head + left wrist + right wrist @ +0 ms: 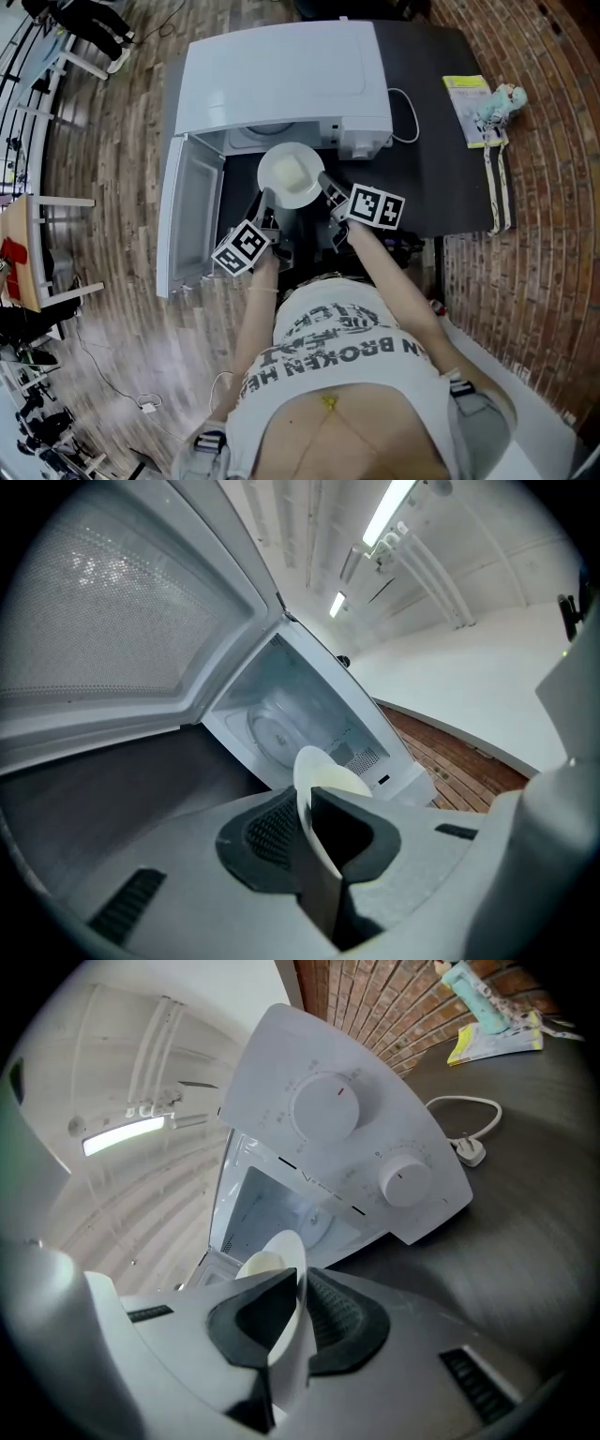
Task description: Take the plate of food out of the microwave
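A white plate with pale food on it hangs just outside the cavity of the white microwave. The microwave's door stands swung open at the left. My left gripper is shut on the plate's near-left rim, my right gripper on its near-right rim. In the left gripper view the plate stands edge-on between the pads of the left gripper, with the glass turntable bare behind it. In the right gripper view the plate is pinched by the right gripper below the dial panel.
The microwave sits on a dark table. Its cord and plug lie to its right. A yellow booklet with a small toy rests at the table's far right corner. Chairs stand on the wooden floor at the left.
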`<state>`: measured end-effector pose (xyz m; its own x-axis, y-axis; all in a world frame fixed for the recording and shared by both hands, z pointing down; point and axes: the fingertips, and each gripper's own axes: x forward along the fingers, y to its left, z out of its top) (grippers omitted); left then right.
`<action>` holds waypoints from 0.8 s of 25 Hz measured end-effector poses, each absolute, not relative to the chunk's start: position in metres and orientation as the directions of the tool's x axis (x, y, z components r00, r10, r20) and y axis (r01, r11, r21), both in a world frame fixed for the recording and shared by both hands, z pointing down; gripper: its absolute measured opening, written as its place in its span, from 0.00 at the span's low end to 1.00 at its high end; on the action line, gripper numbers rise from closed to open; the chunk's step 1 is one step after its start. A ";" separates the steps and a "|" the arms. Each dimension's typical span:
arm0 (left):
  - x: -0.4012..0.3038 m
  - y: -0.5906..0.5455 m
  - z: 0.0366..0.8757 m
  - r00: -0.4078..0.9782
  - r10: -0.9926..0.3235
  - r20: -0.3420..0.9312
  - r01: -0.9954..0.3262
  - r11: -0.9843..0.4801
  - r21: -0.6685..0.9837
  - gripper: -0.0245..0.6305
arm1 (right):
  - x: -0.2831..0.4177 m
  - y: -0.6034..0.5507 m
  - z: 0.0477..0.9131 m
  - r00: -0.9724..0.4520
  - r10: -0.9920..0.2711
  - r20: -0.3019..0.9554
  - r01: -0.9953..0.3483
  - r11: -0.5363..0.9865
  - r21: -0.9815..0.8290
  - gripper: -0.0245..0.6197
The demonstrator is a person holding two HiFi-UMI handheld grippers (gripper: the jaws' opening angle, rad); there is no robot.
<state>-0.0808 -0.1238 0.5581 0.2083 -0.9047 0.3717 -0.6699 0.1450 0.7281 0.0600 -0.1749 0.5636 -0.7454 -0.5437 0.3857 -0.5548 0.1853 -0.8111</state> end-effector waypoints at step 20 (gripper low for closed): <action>-0.062 -0.093 0.562 0.182 -0.916 0.357 -0.639 0.166 0.751 0.12 | 0.075 -0.152 0.563 -0.767 -0.526 0.367 -0.529 0.196 -0.826 0.09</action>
